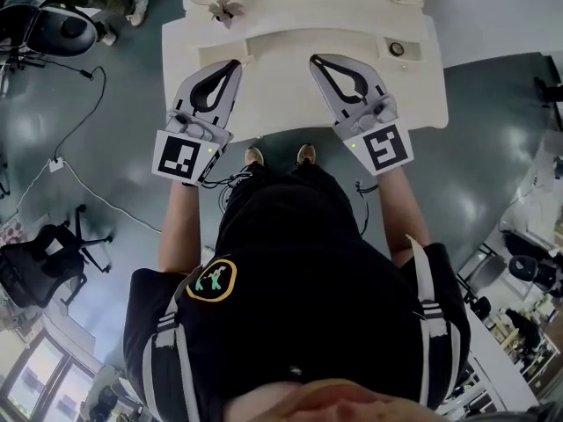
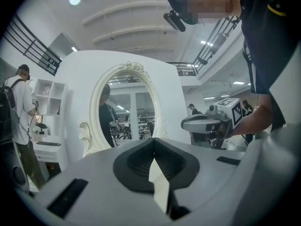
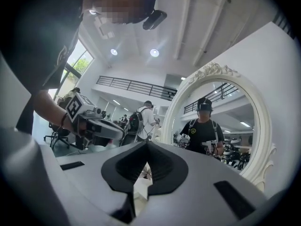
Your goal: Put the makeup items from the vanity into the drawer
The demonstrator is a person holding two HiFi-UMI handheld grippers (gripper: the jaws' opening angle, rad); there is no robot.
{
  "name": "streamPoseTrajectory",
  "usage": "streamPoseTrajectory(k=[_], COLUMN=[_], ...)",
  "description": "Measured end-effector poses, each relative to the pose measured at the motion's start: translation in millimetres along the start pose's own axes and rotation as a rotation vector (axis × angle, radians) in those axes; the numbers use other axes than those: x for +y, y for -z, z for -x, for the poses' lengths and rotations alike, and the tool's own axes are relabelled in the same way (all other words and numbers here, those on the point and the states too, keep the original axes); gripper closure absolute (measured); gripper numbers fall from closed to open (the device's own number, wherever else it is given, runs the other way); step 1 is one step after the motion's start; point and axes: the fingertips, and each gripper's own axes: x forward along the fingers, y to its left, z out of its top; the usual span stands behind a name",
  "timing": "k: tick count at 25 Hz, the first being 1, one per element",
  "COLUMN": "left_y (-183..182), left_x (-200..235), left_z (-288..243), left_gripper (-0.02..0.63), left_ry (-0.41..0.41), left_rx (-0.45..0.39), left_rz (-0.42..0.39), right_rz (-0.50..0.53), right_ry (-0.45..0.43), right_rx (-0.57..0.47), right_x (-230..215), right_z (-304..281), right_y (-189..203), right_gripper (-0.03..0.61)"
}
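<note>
The white vanity (image 1: 220, 86) stands in front of me, its oval mirror (image 2: 127, 109) filling both gripper views. A small round dark item (image 1: 397, 49) lies on the vanity top at the right. My left gripper (image 1: 236, 62) hovers over the vanity's left half, its jaws shut tip to tip with nothing between them. My right gripper (image 1: 315, 59) hangs over the right half, also shut and empty. In the left gripper view the left gripper's (image 2: 154, 139) jaws meet, and the right gripper (image 2: 207, 124) shows beside it. The right gripper (image 3: 147, 142) looks along the mirror (image 3: 221, 121).
A carved ornament (image 1: 224, 9) sits at the vanity's back left. Cables (image 1: 70, 178) trail over the grey floor at the left, near an office chair (image 1: 48, 258). A person with a backpack (image 2: 16, 107) stands by white shelves (image 2: 47, 95).
</note>
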Motion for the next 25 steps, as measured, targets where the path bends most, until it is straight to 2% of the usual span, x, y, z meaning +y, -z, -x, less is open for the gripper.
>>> streamPoseTrajectory(k=[10, 17, 22, 25], left_y=[-6.8, -3.5, -16.2, -6.9], left_x=[-7.9, -9.7, -14.8, -12.8], left_z=[-5.6, -6.4, -12.1, -10.3], left_gripper=[0.595, 0.595, 0.595, 0.595], left_ry=[0.008, 0.012, 0.002, 0.013], left_rx=[-0.008, -0.004, -0.008, -0.006], left_rz=[0.025, 0.001, 0.076, 0.026], right_rz=[0.001, 0.010, -0.003, -0.008], right_ry=[0.006, 0.035, 0.045, 0.051], right_rx=[0.013, 0.027, 0.040, 0.042], right_x=[1.2, -6.7, -9.0, -11.5], right_z=[8.7, 10.4, 11.9, 12.7], right_y=[3.8, 8.0, 11.7, 13.9], right_gripper=[0.557, 0.557, 0.558, 0.558])
